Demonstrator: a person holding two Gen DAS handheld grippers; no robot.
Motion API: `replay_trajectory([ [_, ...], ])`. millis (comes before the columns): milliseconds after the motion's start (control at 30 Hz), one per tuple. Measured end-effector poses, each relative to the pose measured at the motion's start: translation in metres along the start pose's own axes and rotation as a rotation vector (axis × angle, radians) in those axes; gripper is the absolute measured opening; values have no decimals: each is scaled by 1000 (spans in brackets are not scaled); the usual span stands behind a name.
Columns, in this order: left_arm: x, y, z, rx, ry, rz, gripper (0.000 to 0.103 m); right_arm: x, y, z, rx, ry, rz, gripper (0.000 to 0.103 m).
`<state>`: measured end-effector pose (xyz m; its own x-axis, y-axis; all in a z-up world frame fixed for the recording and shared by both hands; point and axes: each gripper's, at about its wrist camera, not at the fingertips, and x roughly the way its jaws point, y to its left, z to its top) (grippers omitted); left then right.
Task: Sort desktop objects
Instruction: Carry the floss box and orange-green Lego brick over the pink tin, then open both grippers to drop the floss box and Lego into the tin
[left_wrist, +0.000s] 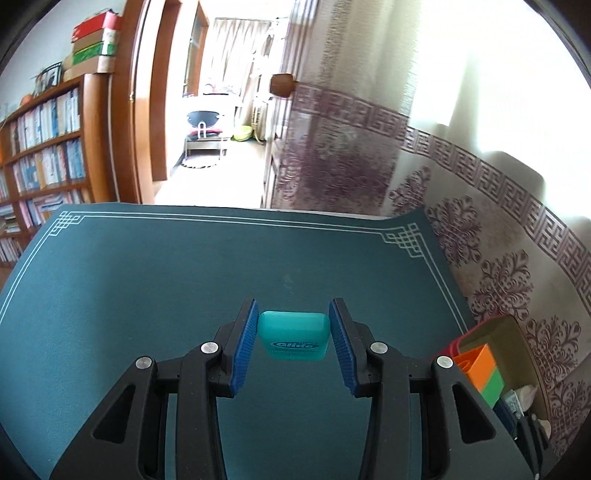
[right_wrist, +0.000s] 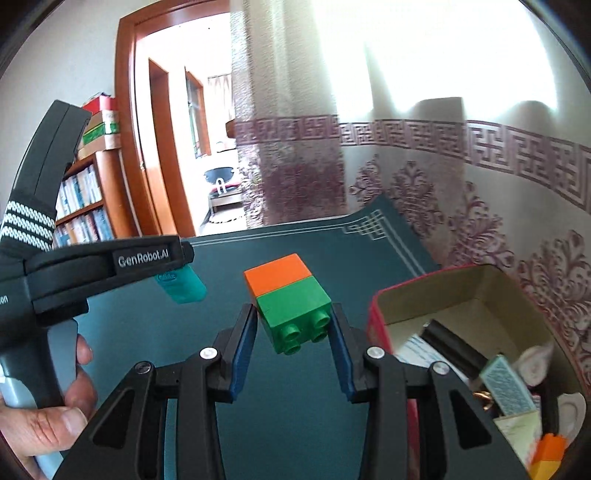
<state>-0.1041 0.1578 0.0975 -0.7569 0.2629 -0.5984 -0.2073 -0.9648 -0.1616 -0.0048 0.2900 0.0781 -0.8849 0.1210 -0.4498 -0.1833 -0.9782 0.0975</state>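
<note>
1. Nearest the right camera, the right tool (right_wrist: 293, 334) is clenched on a pair of joined toy bricks (right_wrist: 290, 295), green below orange. The blue pads press the green brick's side faces, studs toward the camera, and the pair is carried clear above the desk mat (right_wrist: 295, 413).
2. The left tool (left_wrist: 293, 334) grips a teal floss box (left_wrist: 293, 334) by its two narrow sides, also lifted off the mat.
3. Both things look light, rigid and smooth plastic. I judge the flat parallel sides the right places to hold. The bricks could split at the seam if only one is held, and the rounded floss box could squirm out.
4. A red cardboard box (right_wrist: 375, 314) with a brown inside stands at the desk's right edge. It holds cards, paper, a dark stick and another orange brick, and is likely the drop point.
5. The dark green mat has a white line border with knot corners and looks soft and grippy.
6. Beyond it hang patterned curtains (right_wrist: 443, 184), brightly backlit. A wooden doorway and a bookshelf (left_wrist: 44, 147) are at the left. A hand (right_wrist: 48, 413) holds the left tool's handle.
</note>
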Motion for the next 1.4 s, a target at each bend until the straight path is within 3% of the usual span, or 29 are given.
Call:
replay_trajectory([
  [367,-8,-39,-11,64,5,-85,43,-22,-32,1,55,-67,-70,43],
  [600,-23,-72,-21,131,-23,-165,43,-38,-62,-3,111,-93,-170,43],
  [933,-39,-118,-38,229,-46,-307,43,-63,-117,-16,232,-97,-277,43],
  [1200,-43,-144,-56,238,12,-529,43,-76,-147,-27,279,-78,-319,43],
  [1400,-44,-164,-73,295,32,-561,43,-79,-152,-28,292,-84,-326,43],
])
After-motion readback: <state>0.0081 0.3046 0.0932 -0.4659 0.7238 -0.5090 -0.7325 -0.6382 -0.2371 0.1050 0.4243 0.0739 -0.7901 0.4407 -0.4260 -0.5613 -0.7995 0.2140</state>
